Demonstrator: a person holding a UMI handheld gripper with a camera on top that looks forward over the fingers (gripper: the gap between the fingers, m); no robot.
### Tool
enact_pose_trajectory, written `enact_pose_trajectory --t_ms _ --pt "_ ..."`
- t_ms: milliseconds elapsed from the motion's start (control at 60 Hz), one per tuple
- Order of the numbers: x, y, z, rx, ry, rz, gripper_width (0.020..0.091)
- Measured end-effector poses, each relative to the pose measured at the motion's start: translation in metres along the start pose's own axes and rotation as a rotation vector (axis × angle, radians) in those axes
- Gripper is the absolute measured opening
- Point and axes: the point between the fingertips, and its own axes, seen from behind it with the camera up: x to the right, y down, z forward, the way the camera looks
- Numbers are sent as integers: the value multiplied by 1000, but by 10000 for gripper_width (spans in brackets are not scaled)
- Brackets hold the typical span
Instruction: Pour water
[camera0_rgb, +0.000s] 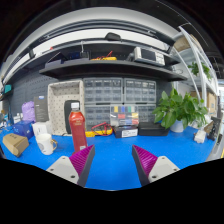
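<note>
Jaws (114, 163) spread wide with nothing held, bare blue surface (115, 150) between and ahead, red bottle (77, 131) standing far left of the fingers, white cup (46, 143) beside it, contents unclear, potted plant (180, 108) far right, shelves (120, 100) behind.

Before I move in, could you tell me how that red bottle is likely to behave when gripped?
The red bottle stands tall and narrow on the blue table, so a sideways nudge would probably tip it. It looks rigid, and its rounded body might slip. The gripper is open, short of it.
</note>
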Motion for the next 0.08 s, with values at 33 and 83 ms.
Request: enact_pose_trajectory --t_ms 33,83 --pt "3 -2 -1 5 7 -3 755" --pt "6 -3 -2 11 11 -7 752"
